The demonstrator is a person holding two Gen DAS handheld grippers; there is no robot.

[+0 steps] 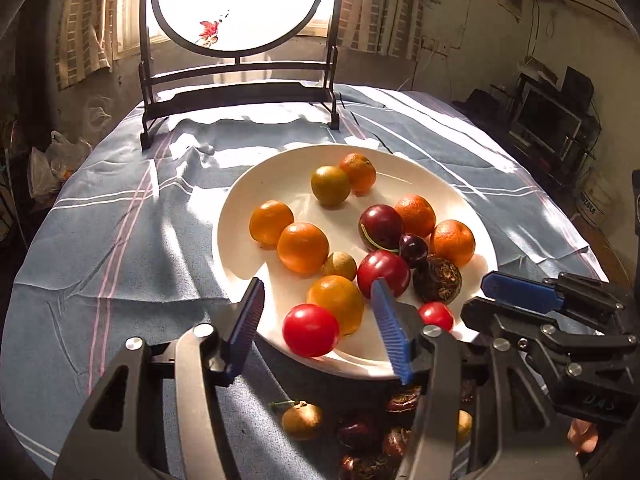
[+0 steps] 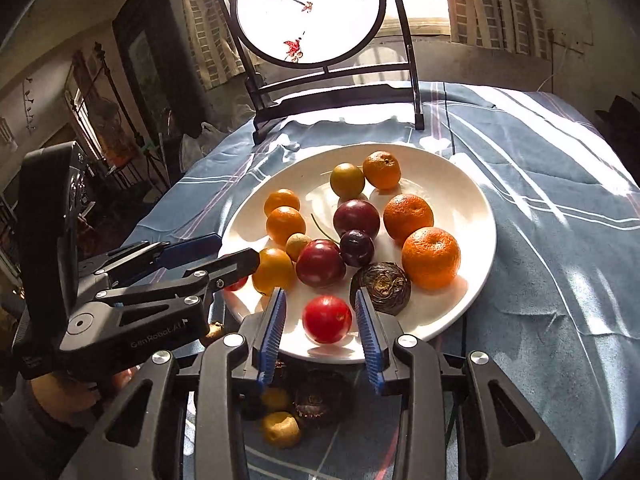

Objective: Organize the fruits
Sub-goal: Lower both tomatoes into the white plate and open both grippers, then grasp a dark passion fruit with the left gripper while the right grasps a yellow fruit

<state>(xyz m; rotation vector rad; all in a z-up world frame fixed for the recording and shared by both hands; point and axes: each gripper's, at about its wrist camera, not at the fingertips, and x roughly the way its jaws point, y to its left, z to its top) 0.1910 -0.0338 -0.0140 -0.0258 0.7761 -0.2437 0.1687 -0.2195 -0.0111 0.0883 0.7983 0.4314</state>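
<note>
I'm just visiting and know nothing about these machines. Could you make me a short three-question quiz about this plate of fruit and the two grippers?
1. True or false: the right gripper is clamped shut on the red fruit.
2. Which fruit sits farthest back on the white plate? A) the wrinkled dark fruit B) the small orange C) the dark cherry
3. Fill in: the plate rests on a blue striped ______.

Key: 1. False; its jaws stand open, with the red fruit between them. 2. B. 3. Tablecloth.

White plate (image 1: 248,200), blue striped tablecloth (image 1: 120,240)
</note>
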